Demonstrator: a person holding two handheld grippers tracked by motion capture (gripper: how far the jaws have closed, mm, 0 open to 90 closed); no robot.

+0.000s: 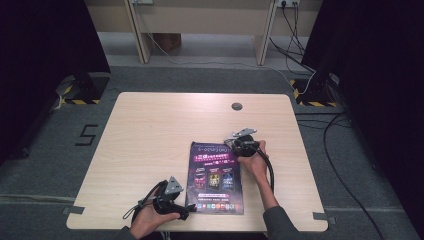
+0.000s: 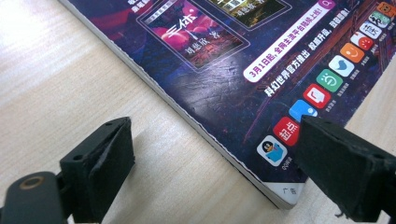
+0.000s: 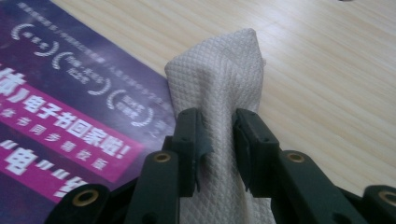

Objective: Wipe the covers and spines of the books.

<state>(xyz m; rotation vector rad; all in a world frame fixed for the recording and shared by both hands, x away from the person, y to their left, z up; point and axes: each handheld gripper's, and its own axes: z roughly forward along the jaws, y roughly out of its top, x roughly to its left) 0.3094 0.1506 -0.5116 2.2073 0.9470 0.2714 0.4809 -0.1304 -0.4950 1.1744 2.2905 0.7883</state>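
White cloth (image 3: 219, 88) pinched in right claw (image 3: 219, 140), over the top edge of the magazine (image 1: 216, 177). Magazine lies flat on surface (image 1: 150, 135); purple cover, Chinese text, "3月1日" legible, app icons along bottom. Left claw (image 2: 205, 172) released, straddling magazine's corner.

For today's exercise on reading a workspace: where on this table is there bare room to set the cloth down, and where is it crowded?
Free: the table's far half beyond the magazine, up to the round hole, and its left side. Also a strip along the right edge. Crowded: the near middle, where the magazine lies between the left gripper and right gripper, which pinches the cloth.
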